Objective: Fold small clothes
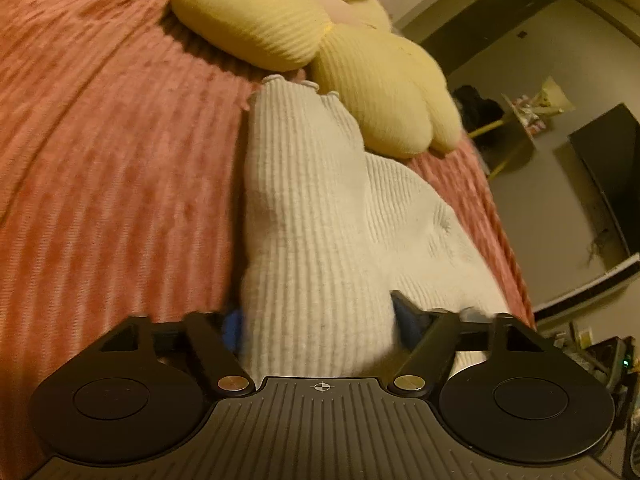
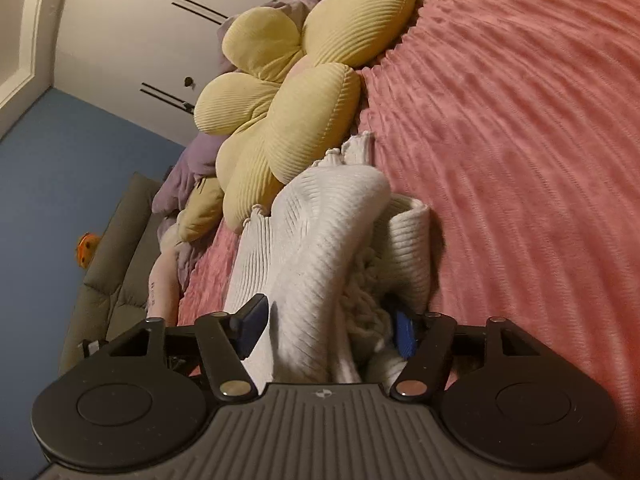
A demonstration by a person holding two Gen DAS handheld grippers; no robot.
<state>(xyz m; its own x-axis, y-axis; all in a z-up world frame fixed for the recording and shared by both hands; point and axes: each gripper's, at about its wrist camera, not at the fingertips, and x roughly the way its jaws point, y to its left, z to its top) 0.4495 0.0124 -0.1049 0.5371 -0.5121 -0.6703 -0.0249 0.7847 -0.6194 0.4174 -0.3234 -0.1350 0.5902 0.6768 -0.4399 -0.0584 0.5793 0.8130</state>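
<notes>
A white ribbed garment (image 1: 320,216) lies on the pink bedspread (image 1: 100,140), its frilled hem toward the yellow flower-shaped pillow (image 1: 360,80) and just beside it. The left claw (image 1: 318,320) has its blue-padded fingers on either side of a thick bunch of the knit near the camera, and the cloth fills the gap between them, so it looks clamped on the fabric. In the right wrist view the same garment (image 2: 320,240) runs up from the right claw (image 2: 332,320), doubled over on itself, with a rolled or folded edge lying to the right against the bedspread (image 2: 520,140) and a looser crocheted-looking patch showing underneath. The right claw's pads sit wide, one pad standing clear to the left of the cloth and the other half buried in it (whether they actually pinch the bundle or merely straddle it, I cannot tell). Going by how things lie, the fold seems partly made: one layer is already laid over another, but the piece is rumpled, lifted at the near end and not flat or squared. What appears left is to lay the held end down, smooth the layers, and likely bring the garment over once more into a compact shape. No other small clothes show clearly; purple bedding (image 2: 192,168) sits behind the pillow (image 2: 280,92).
</notes>
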